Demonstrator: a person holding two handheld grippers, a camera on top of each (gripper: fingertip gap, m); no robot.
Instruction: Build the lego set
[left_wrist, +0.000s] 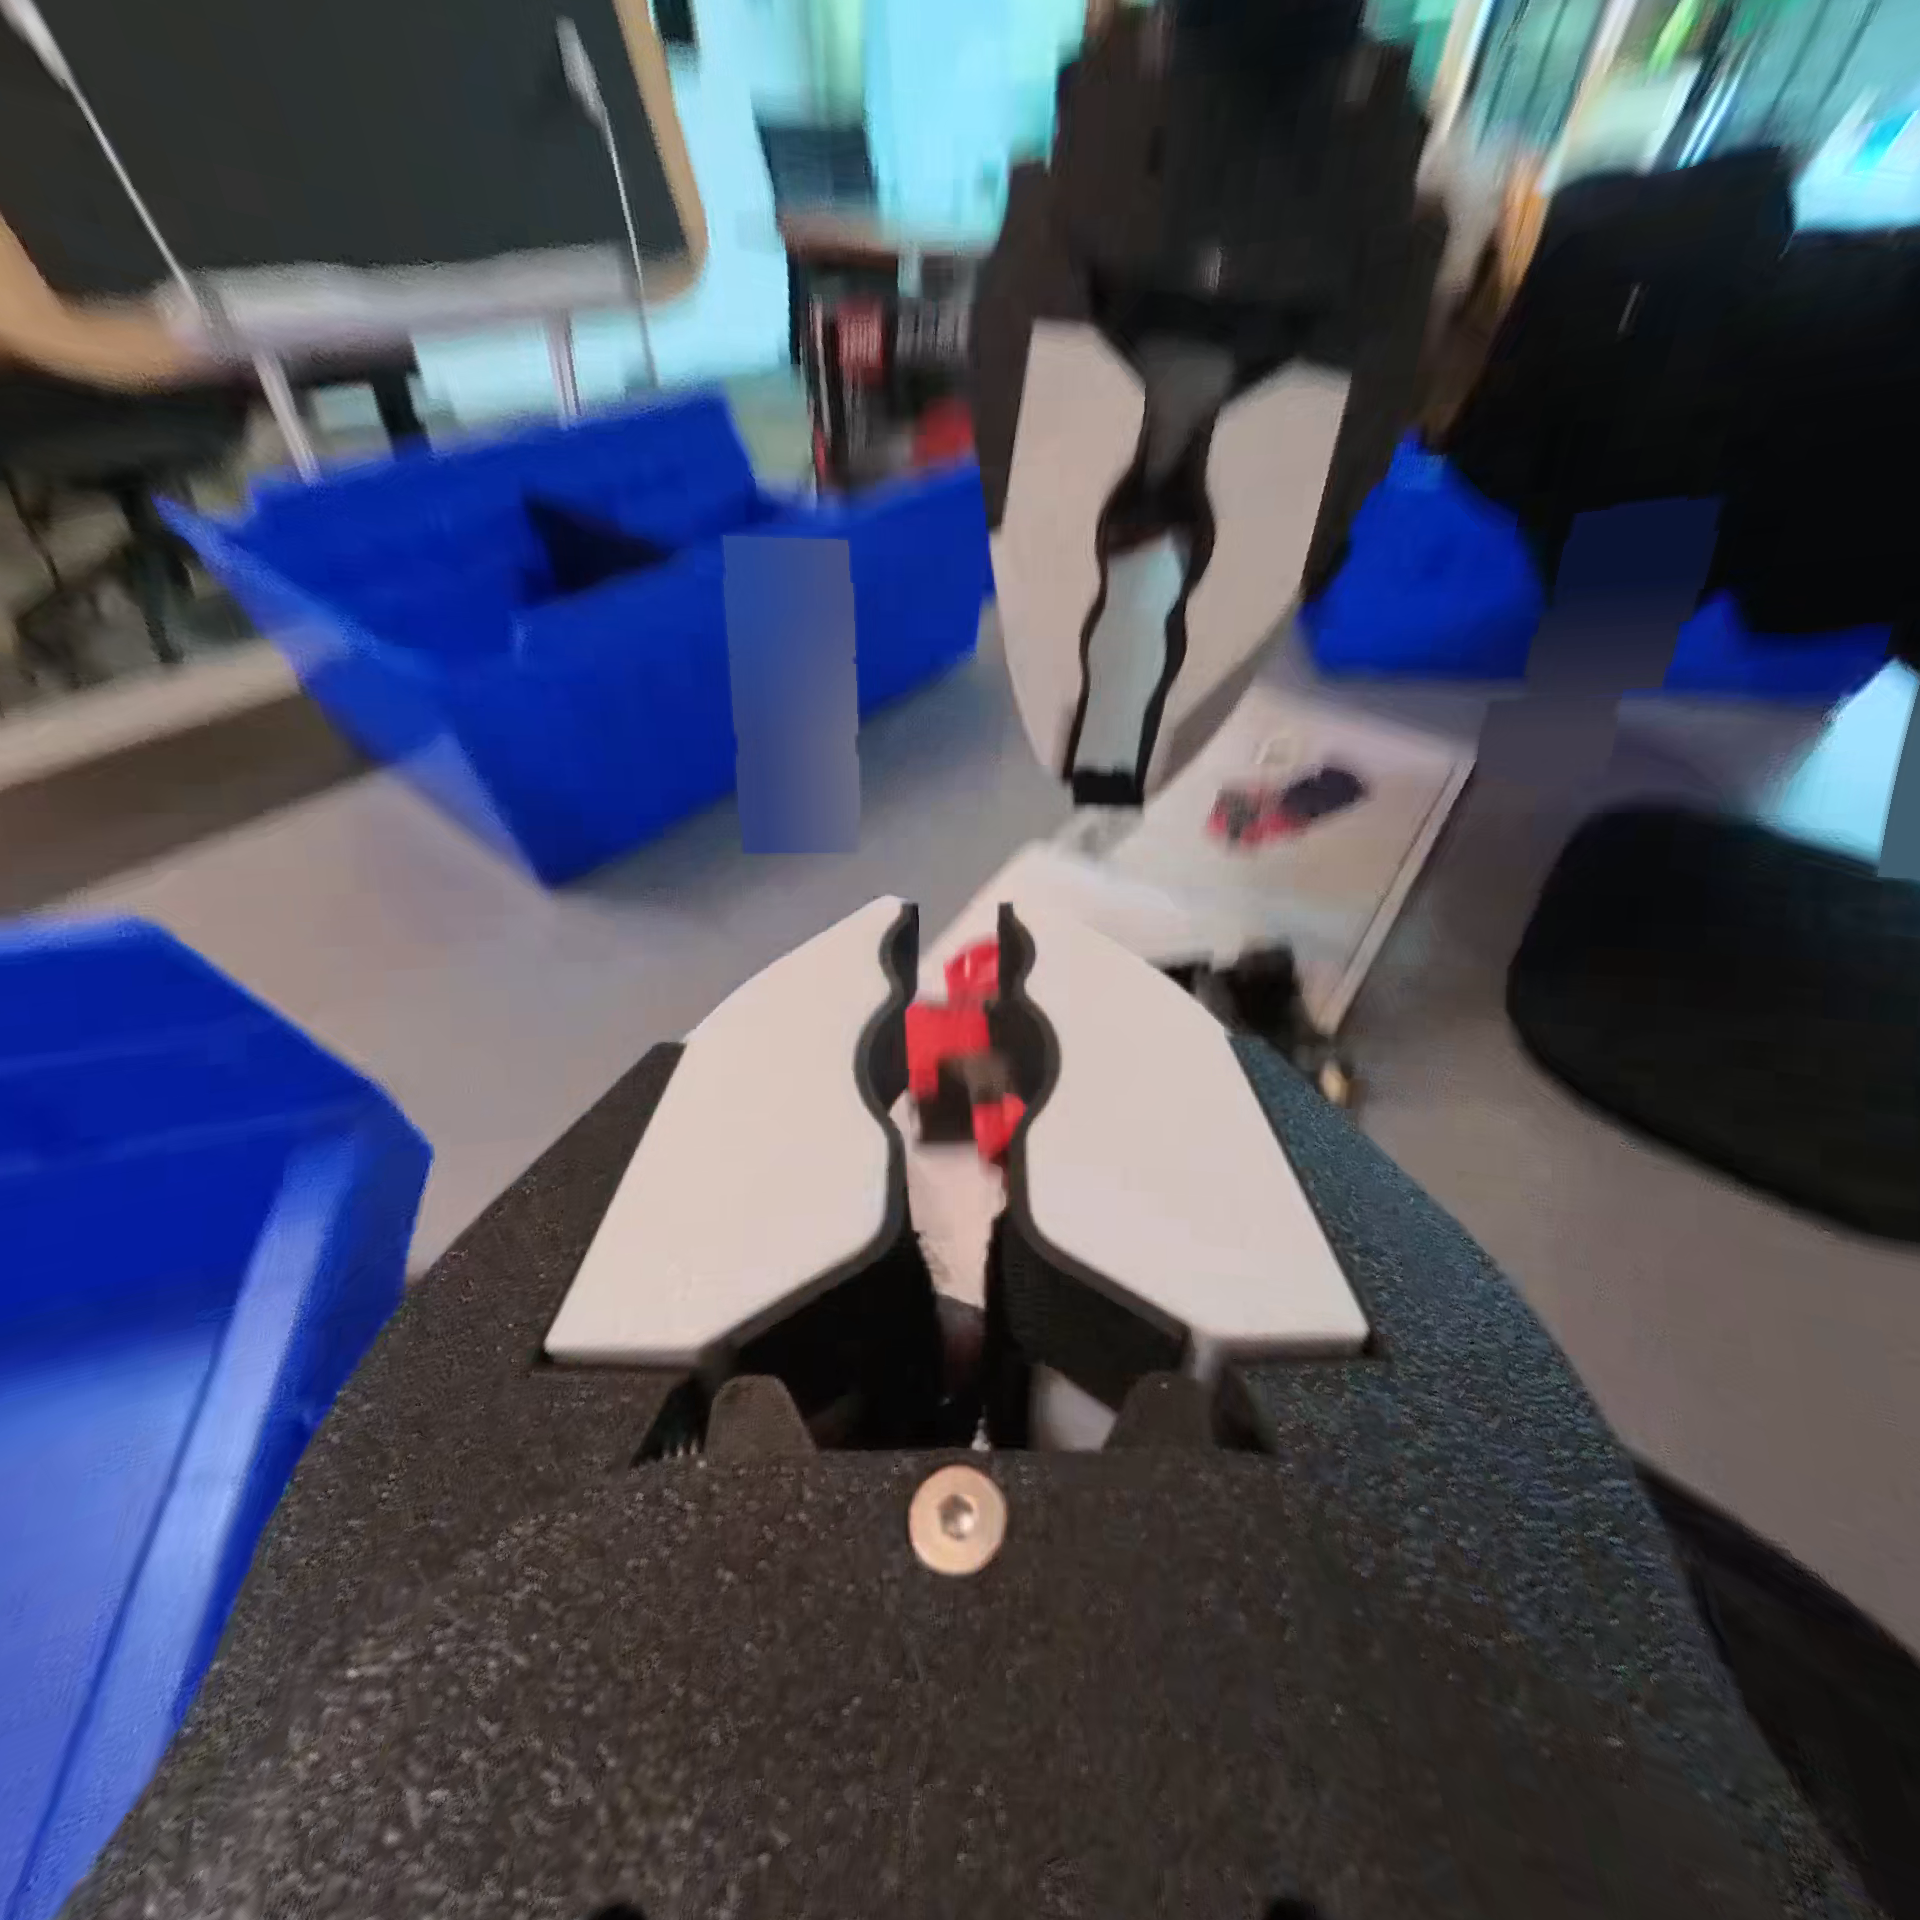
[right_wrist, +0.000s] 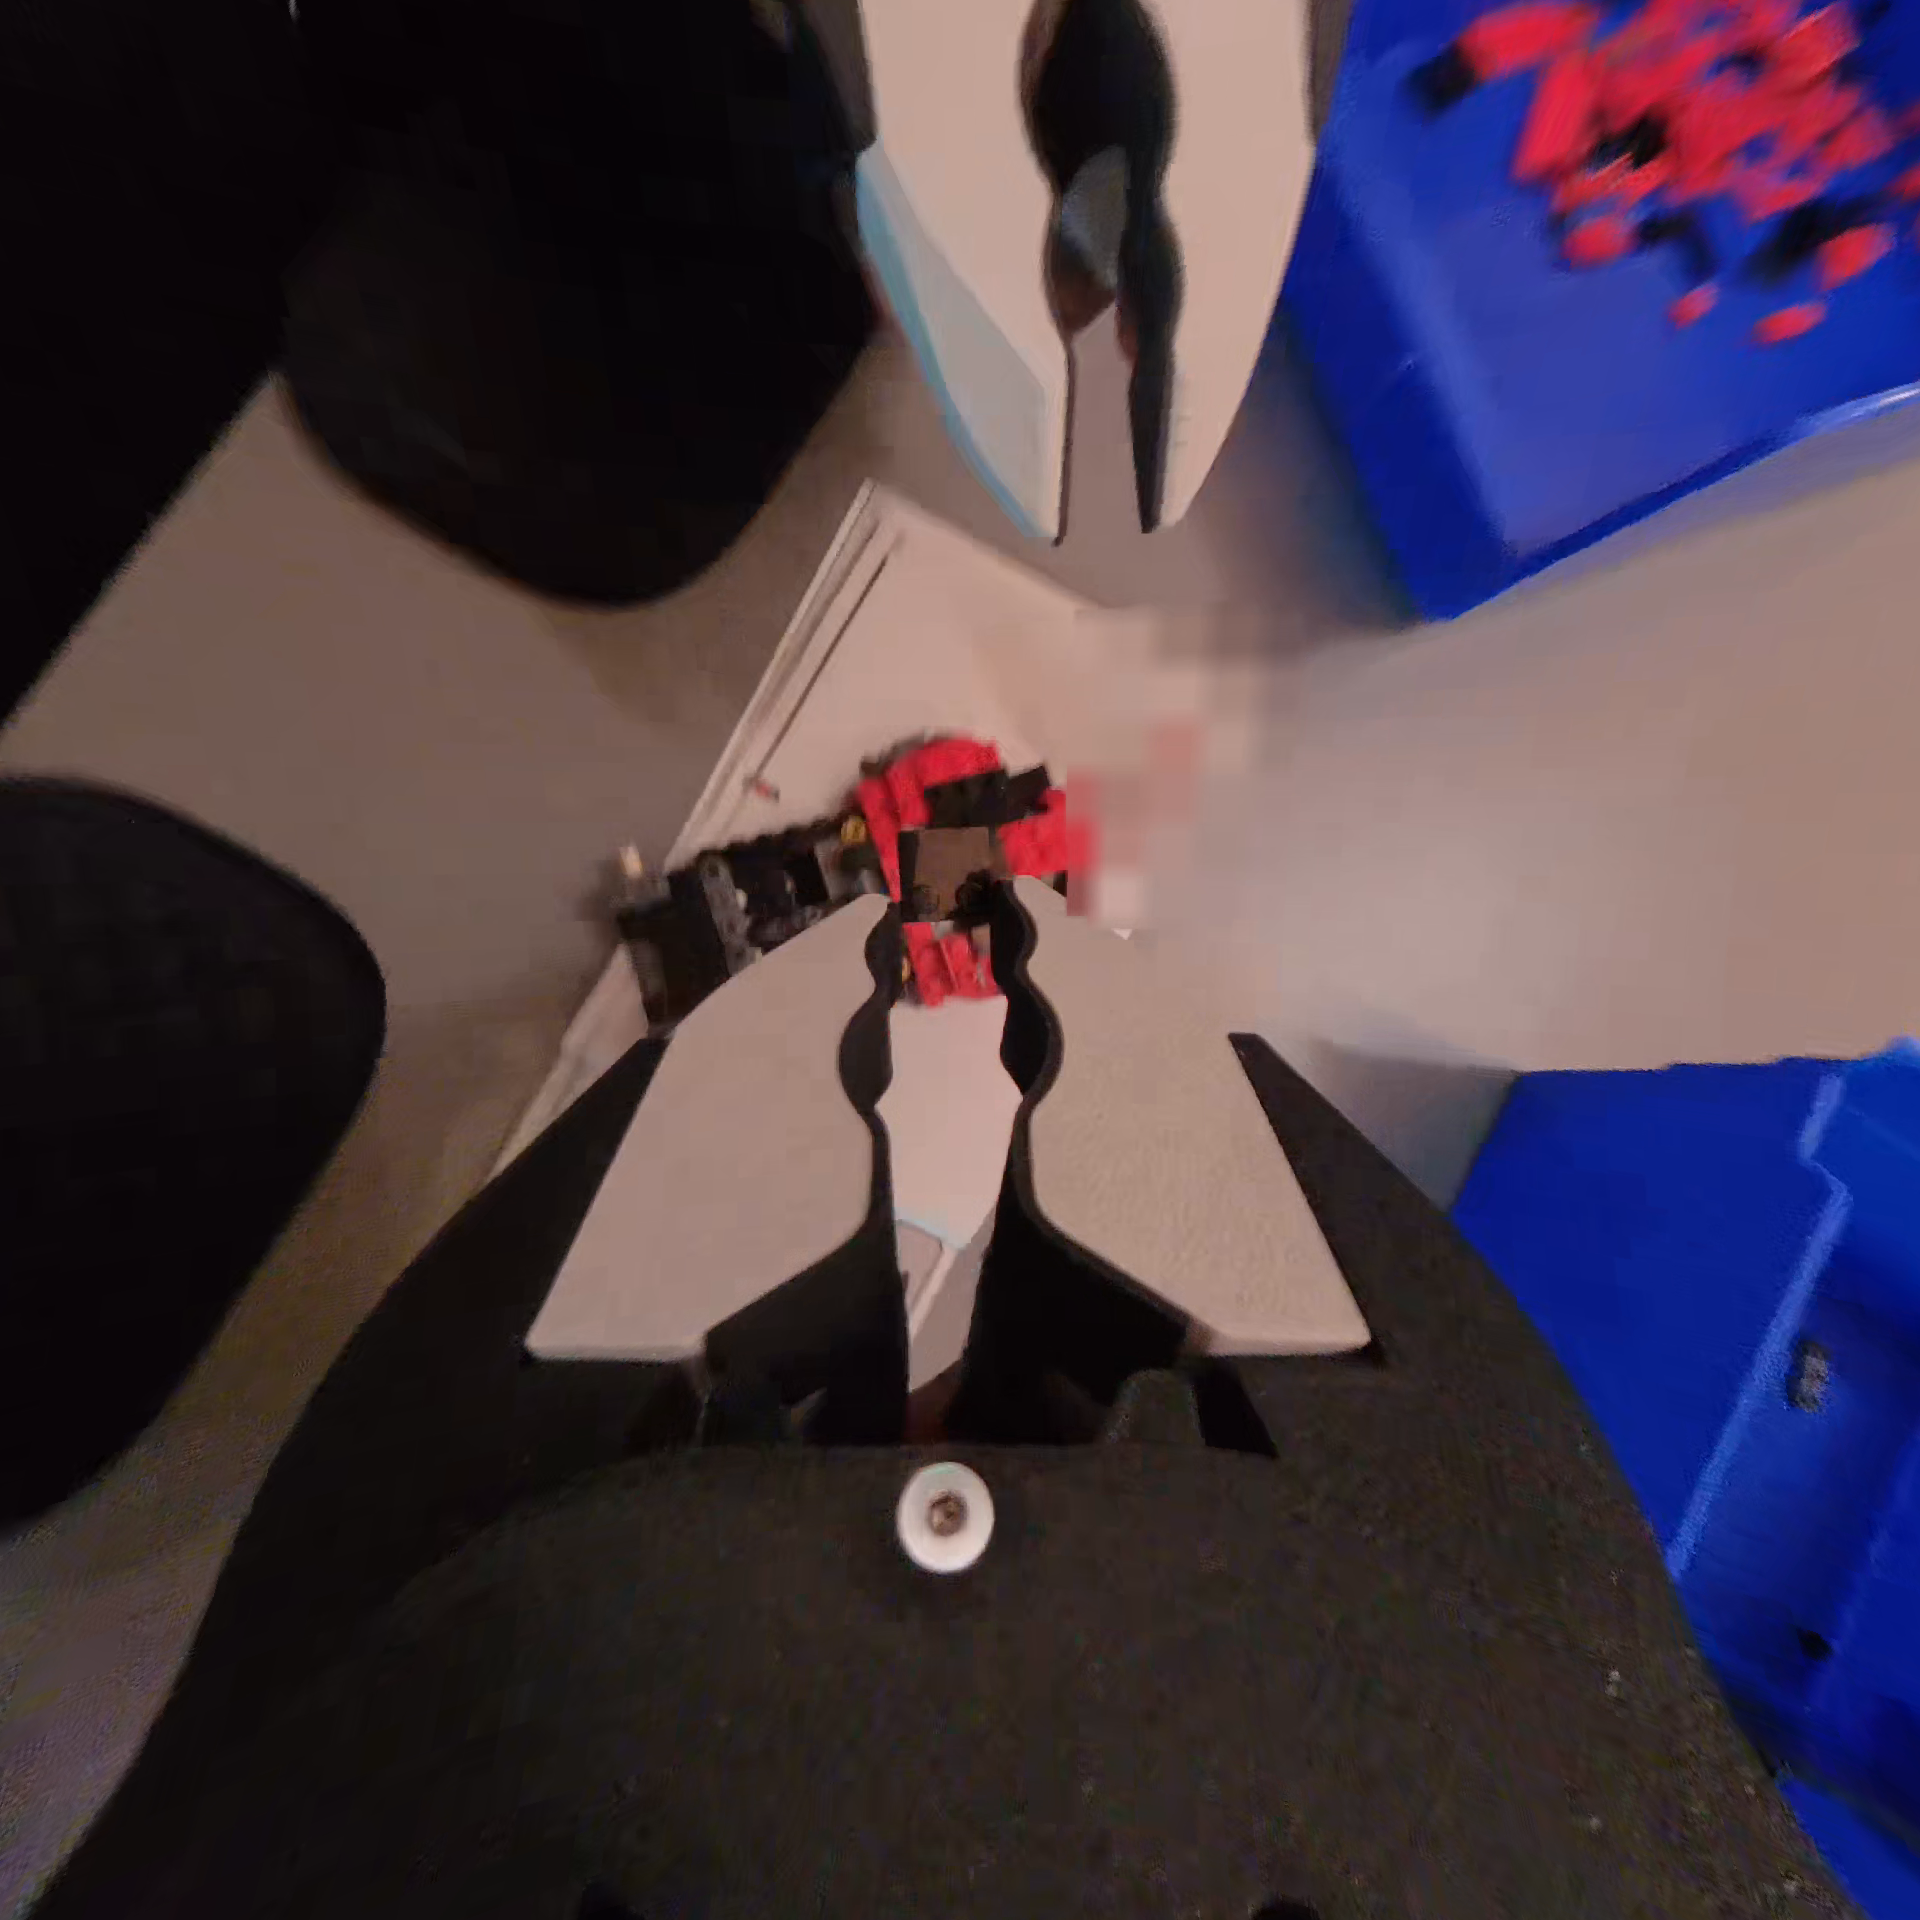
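Half-built at best: red-and-black lego model (right_wrist: 935, 862) sits on the booklet (right_wrist: 935, 644), loose bricks (right_wrist: 1683, 156) (plenty!) wait in a blue bin (right_wrist: 1455, 416). Both hand-held grippers, left (left_wrist: 958, 914) and right (right_wrist: 940, 914), hover narrowly parted; whether either holds anything, I cannot tell.

Partly built red-and-black lego model (right_wrist: 935, 862) sits on an open white booklet (right_wrist: 935, 623) mid-counter (right_wrist: 312, 644). Blue bins crowd one flank: one holding loose red pieces (right_wrist: 1507, 416), another nearer (right_wrist: 1714, 1351). Opposite flank blocked by two dark rounded objects (right_wrist: 540, 343) (right_wrist: 156, 1122). Bare counter runs between these and the booklet. Left gripper (right_wrist: 1107, 520) hangs above the booklet's far part; right gripper (right_wrist: 945, 935) is just over the model.
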